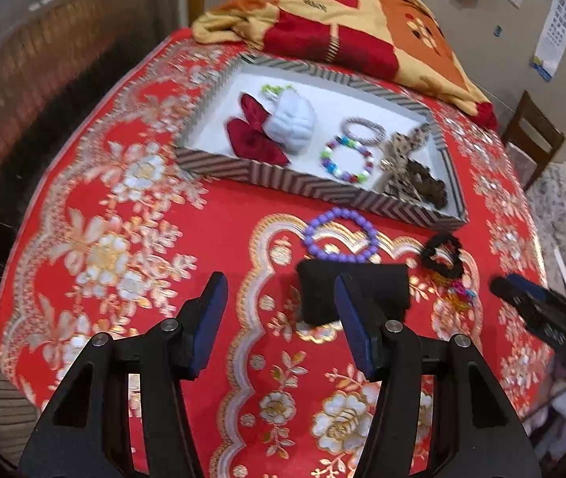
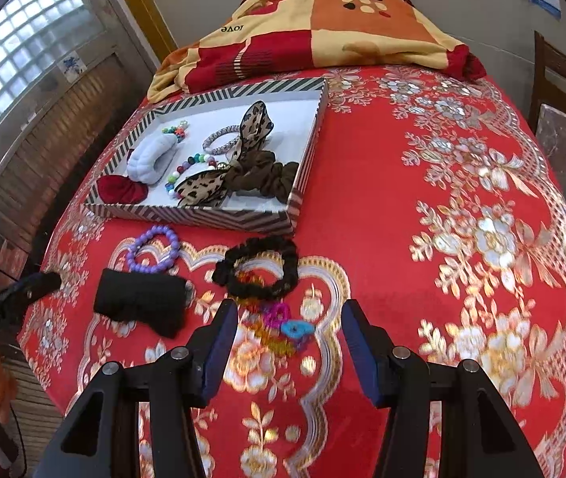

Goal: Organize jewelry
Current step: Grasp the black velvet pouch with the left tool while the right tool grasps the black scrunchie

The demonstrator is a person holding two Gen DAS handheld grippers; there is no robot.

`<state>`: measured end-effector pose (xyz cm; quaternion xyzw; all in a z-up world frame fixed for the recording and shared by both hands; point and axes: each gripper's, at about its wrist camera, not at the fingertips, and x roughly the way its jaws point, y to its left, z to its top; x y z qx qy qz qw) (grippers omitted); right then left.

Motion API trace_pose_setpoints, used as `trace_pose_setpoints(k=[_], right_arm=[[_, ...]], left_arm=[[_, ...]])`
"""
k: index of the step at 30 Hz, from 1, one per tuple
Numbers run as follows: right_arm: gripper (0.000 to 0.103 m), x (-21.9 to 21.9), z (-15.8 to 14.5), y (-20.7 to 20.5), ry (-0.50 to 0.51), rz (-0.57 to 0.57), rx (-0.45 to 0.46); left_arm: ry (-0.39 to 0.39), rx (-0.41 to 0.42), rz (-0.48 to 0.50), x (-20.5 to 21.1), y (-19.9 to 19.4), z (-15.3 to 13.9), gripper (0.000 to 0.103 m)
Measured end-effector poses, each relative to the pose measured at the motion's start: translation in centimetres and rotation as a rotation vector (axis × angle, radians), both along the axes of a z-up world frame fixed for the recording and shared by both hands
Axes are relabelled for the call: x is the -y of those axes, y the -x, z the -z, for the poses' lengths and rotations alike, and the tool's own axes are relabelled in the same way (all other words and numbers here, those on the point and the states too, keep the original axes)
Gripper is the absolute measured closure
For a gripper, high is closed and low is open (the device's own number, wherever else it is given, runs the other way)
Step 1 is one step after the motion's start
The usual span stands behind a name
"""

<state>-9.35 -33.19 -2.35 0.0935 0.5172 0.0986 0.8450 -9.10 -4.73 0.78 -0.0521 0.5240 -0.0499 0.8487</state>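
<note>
Purple bead bracelet [image 1: 340, 239] lies before striped tray [image 1: 315, 193]; both grippers' jaws gape empty.

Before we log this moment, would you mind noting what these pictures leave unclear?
- Red scrunchie, right wrist view: partly hidden by the striped tray wall.
- Black pad, left wrist view: near edge covered by a left gripper finger.
- Colourful hair ties, right wrist view: blurred, count unclear.
</note>
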Motion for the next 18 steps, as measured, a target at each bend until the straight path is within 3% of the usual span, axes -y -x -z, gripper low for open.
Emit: trace_pose_setpoints(k=[8,18], right_arm=[[0.057,-1.5,1.9,-3.4,0.037,-0.050,-0.010],[0.074,-2.6,4.0,-5.8,0.110,-0.079,-0.025]], left_arm=[[0.097,-0.091,0.045,0.4,-1.1,2.1,0.038],[0.112,-0.157,0.061,1.1,-3.0,4.3,0.036]])
